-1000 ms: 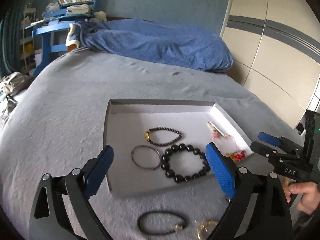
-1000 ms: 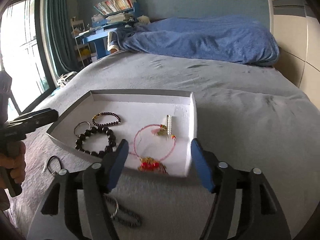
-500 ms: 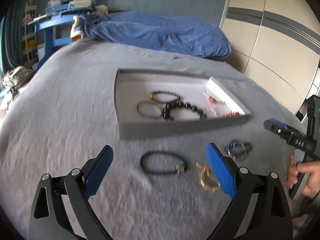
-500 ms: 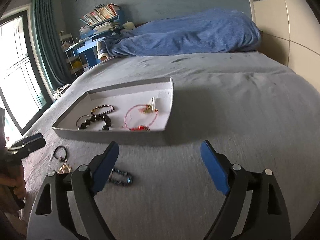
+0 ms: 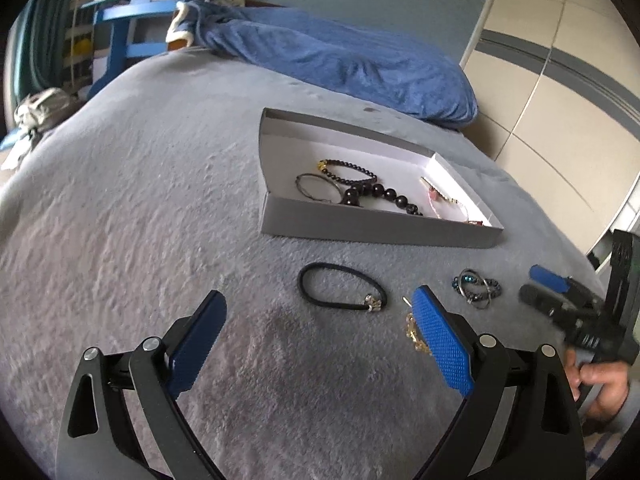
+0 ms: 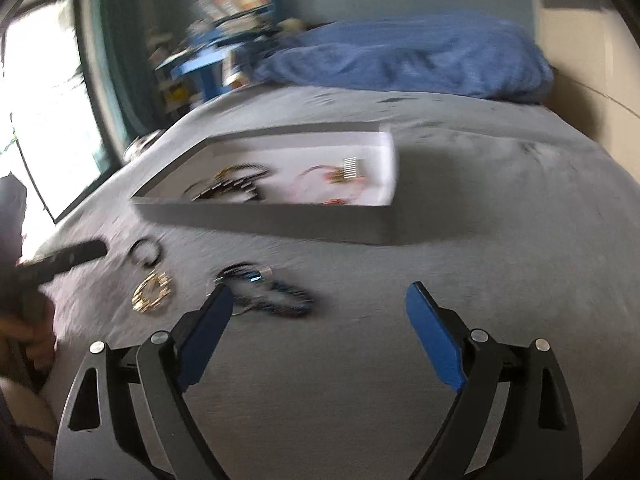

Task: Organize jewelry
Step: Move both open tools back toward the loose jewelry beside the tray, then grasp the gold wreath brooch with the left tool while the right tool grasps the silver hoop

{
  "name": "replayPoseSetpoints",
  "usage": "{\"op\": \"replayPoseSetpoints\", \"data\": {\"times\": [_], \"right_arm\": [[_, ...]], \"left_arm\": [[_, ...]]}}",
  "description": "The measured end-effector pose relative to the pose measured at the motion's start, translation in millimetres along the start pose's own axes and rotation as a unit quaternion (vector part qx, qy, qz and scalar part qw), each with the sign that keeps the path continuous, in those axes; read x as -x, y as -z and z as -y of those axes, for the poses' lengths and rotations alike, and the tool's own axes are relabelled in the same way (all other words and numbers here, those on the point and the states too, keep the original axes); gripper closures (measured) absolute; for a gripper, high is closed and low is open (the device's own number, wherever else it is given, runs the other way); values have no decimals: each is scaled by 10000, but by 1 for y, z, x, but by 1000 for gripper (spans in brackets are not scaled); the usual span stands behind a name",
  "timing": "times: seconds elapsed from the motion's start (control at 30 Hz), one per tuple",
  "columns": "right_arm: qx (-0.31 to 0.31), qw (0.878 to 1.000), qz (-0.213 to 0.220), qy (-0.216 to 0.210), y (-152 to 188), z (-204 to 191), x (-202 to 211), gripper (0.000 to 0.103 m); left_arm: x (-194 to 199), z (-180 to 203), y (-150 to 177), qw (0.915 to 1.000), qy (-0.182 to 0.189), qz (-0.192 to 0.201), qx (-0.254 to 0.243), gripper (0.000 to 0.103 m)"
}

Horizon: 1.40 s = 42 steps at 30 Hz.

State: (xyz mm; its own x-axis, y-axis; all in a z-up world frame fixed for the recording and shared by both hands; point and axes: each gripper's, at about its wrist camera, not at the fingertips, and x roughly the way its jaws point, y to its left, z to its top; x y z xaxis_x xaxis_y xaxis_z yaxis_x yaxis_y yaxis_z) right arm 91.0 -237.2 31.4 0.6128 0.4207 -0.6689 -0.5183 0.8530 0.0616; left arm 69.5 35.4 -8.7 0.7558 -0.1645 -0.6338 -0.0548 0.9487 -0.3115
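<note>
1. Bracelets: three lie loose on the grey bed [image 5: 132,208]: black cord loop [image 5: 341,289], gold chain bracelet [image 6: 152,293], blue beaded bracelet [image 5: 477,286]
2. Shallow white cardboard tray [image 5: 376,233] holds four or so more
3. Left hand-held gripper [image 5: 318,342] and right hand-held gripper [image 6: 319,332], two in all, gape wide, holding nothing

We see a shallow grey-and-white tray [image 5: 376,234] on the bed holding beaded bracelets [image 5: 380,194], while nearer lie a black cord bracelet [image 5: 340,288], a gold piece [image 6: 152,292] and a dark blue beaded bracelet [image 5: 478,286], loose.
</note>
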Motion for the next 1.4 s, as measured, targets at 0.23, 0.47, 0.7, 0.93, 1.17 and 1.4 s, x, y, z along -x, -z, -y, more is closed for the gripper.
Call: {"op": "replayPoseSetpoints", "data": {"times": [0.23, 0.47, 0.7, 0.93, 1.17, 1.4], "right_arm": [[483, 9980, -362, -204, -7, -33, -27, 25], [446, 9968, -658, -107, -10, -33, -48, 40], [308, 9987, -349, -183, -7, -27, -35, 55], [-7, 9997, -27, -241, -5, -13, -14, 56], [-245, 9995, -117, -180, 3, 5, 0, 77], [-559, 9981, -233, -112, 7, 19, -2, 62]], "left_arm": [[5, -7, 3, 9998, 6, 58, 204, 10], [5, -2, 2, 9999, 25, 26, 96, 11], [2, 35, 8, 9955, 423, -125, -833, 15], [-4, 66, 21, 9842, 607, -390, -1618, 22], [-33, 74, 20, 9769, 639, -1076, -1730, 36], [-50, 81, 13, 9772, 517, -1140, -1714, 43]]}}
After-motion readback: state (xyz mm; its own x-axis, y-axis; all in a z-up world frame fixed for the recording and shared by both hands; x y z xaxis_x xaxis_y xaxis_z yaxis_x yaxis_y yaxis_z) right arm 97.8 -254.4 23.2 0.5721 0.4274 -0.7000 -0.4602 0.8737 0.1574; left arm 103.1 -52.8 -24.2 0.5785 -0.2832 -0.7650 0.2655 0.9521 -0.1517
